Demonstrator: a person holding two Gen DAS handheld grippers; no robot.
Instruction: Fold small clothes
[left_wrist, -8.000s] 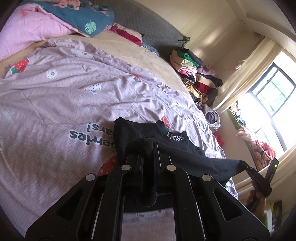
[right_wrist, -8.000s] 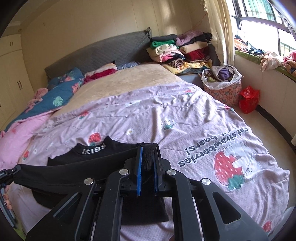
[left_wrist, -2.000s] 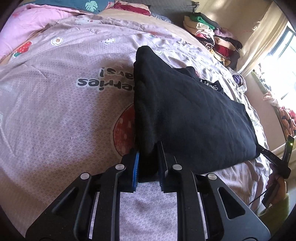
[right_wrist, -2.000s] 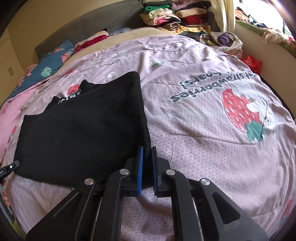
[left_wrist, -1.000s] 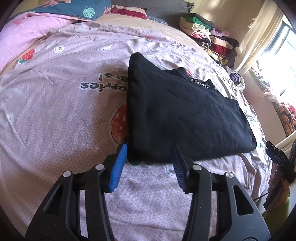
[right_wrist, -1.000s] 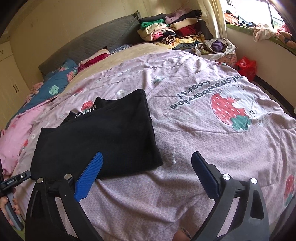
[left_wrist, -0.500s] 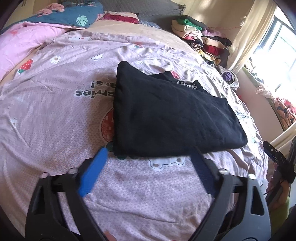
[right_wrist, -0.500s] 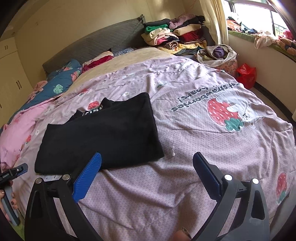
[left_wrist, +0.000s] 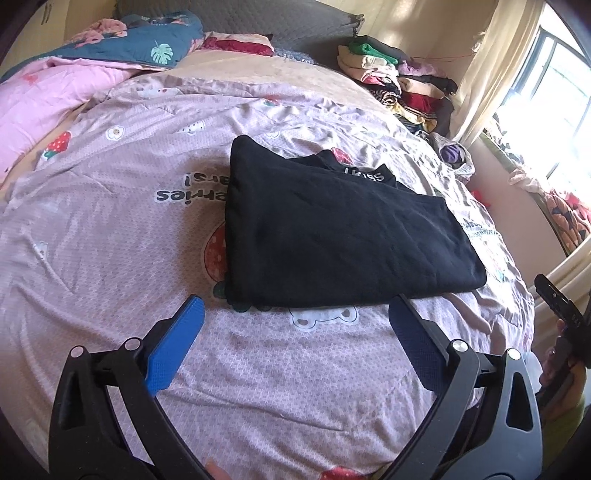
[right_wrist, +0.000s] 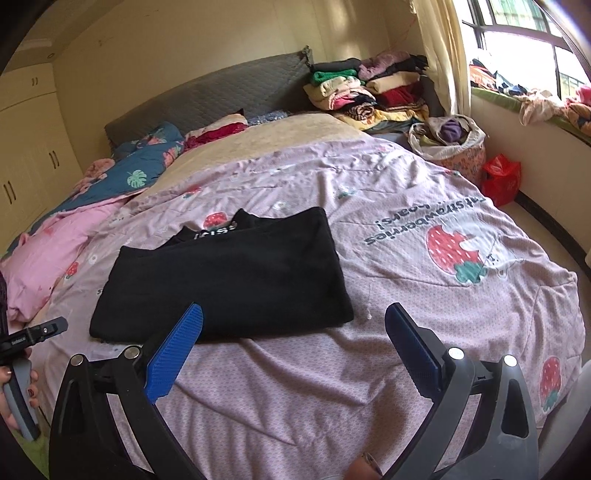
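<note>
On the lilac bedspread (left_wrist: 92, 229), right over its strawberry print, your black top (left_wrist: 332, 236) lies folded once into a flat rectangle, its lettered collar (left_wrist: 364, 173) peeking out at the far edge, toward the headboard (right_wrist: 207, 99). Your left gripper (left_wrist: 295, 314) hangs just short of the top's near edge with its jaws spread as wide as they go; they have just been opening, and nothing sits between them. Your right gripper (right_wrist: 293, 317) is likewise wide open and empty, near the corner of the top that faces the strawberry lettering. Neither set of blue pads touches the cloth. You seem to be between folds: the first fold is laid and let go, and the rectangle looks too long for the stack of folded clothes (right_wrist: 354, 92) beside the headboard. For the next move, you would likely take hold of both corners of one short end, pinching all the layers together, and carry that end across to the other so the edges line up. Watch the loose collar, which could slip out as you lift.
</note>
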